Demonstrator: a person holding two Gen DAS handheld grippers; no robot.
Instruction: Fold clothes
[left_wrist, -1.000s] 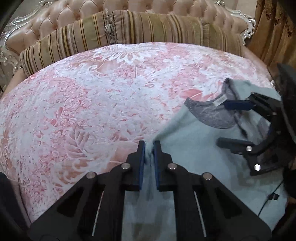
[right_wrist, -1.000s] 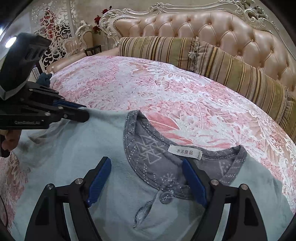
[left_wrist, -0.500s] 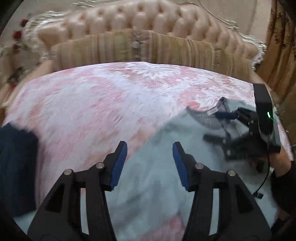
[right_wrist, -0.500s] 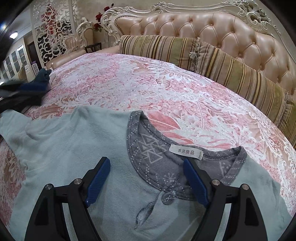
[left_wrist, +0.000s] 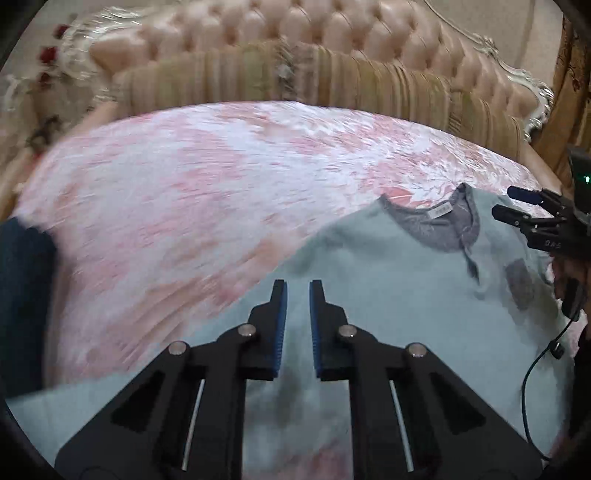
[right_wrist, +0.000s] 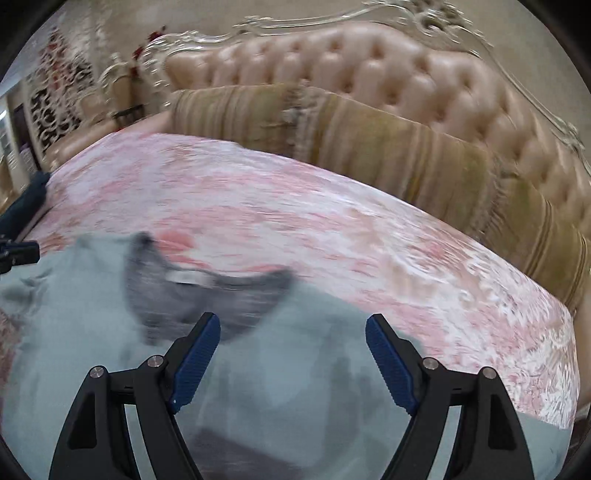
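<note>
While both views were motion-blurred, the layout read clearly enough. Bed (left_wrist: 221, 192) with its pink floral cover filled most of each frame, tufted headboard (right_wrist: 388, 85) and striped bolster (left_wrist: 332, 81) across the top. Pale blue shirt (left_wrist: 388, 280) lay spread front-up on the cover, lower right of the left wrist view and lower left to centre of the right wrist view; grey collar (right_wrist: 207, 295) with a white label pointed toward the headboard. No fold line showed in the visible part; the hem and sleeves ran out of frame or were blurred, so that stayed uncertain. Judged: shirt laid out flat, folding itself looked mostly left to do. Dark cloth (left_wrist: 22, 302) sat at the left edge, apart from the shirt. Left gripper (left_wrist: 296, 295) hovered over the shirt's left shoulder area, jaws nearly closed with a narrow gap, nothing pinched between them. Right gripper (right_wrist: 291, 354) sat below the collar over the chest, jaws spread wide, holding nothing.
</note>
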